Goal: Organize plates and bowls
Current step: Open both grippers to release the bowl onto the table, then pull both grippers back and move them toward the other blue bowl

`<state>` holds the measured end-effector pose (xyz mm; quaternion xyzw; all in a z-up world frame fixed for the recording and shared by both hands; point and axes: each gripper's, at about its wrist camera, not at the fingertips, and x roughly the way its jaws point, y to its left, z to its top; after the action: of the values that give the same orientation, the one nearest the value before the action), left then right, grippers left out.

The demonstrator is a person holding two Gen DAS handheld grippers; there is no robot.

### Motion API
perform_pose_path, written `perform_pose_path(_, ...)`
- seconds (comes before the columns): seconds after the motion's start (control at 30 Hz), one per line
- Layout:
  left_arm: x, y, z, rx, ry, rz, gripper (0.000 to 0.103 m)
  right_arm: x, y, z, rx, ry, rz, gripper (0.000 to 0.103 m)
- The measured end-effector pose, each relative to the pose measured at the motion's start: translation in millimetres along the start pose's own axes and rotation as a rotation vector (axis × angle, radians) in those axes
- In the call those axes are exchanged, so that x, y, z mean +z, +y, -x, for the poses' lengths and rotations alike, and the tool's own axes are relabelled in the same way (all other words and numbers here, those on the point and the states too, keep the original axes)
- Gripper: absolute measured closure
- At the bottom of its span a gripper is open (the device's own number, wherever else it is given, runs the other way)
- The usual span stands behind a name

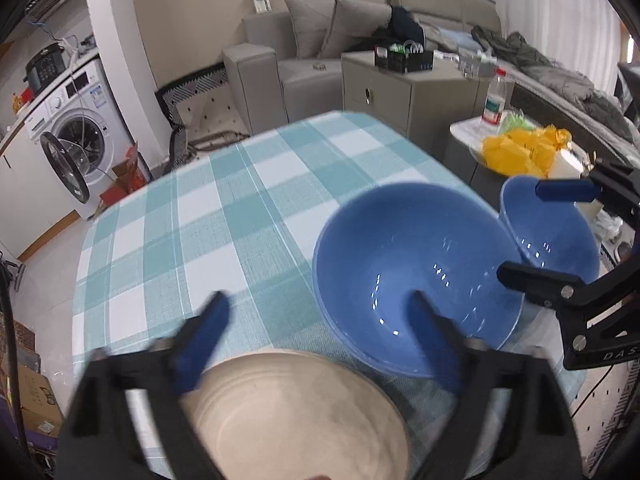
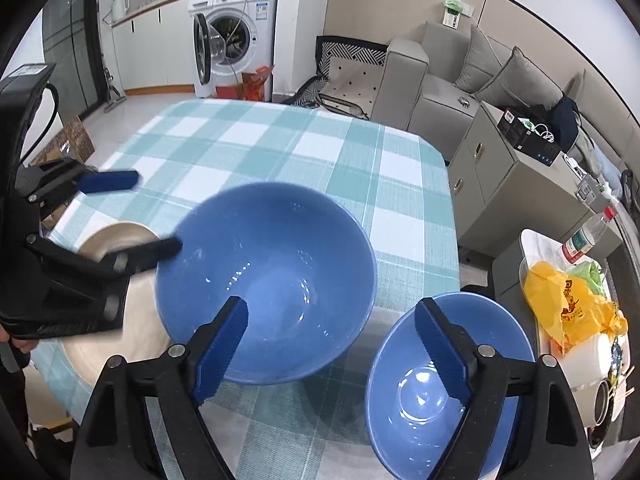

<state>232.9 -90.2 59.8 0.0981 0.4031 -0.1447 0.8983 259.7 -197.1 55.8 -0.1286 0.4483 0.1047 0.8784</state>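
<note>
Blue ceramic is dominating both views: a large blue bowl (image 2: 266, 280) is sitting upright on the desk (image 2: 280, 148), which is wearing a teal-and-white checked cloth, and a smaller blue bowl (image 2: 448, 384) is resting just beside it, toward the desk's near right corner in the right wrist view. On the other side of the large bowl, a beige plate (image 1: 296, 412) is lying flat on the cloth, its rim close to the bowl's base; whether the two are touching cannot be told.

The left hand-held gripper (image 1: 320, 332) is hanging above the plate with its jaws spread wide and nothing between them. One blue-padded finger is showing over the cloth and the other over the near wall of the large bowl, both smeared by motion blur. In the right wrist view the same left hand-held gripper (image 2: 156, 216) is reaching in from the left edge, released, its lower finger crossing the large bowl's rim.

The right hand-held gripper (image 2: 332, 322) is likewise released, jaws apart and gripping nothing: its left finger is appearing over the large bowl's near rim and its right finger over the smaller bowl. From the left wrist view, the right hand-held gripper (image 1: 520, 232) is entering from the right edge above the two bowls.

Beyond the desk, a washing machine (image 2: 236, 32) is standing with its door open, and a grey sofa (image 1: 320, 52) is sitting farther back.
</note>
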Motion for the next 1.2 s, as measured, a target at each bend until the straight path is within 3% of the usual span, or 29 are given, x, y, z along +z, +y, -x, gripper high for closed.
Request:
perform_pose_path(0.1, 4, -3, 12, -0.021, -0.029, 0.000, 0.000, 1, -3, 10, 0.011, -0.020, -0.014, 0.003)
perform_pose_path(0.2, 7, -6, 21, -0.021, -0.040, -0.002, 0.000, 0, -8, 22, 0.017, -0.044, -0.029, 0.002)
perform_pose_path(0.7, 31, -42, 32, -0.093, -0.049, -0.029, 0.000, -15, -54, 77, -0.026, -0.121, -0.125, 0.001)
perform_pose_path(1.2, 54, -87, 14, -0.188, -0.019, -0.121, 0.000, -55, -105, 90, -0.096, -0.077, -0.249, 0.001)
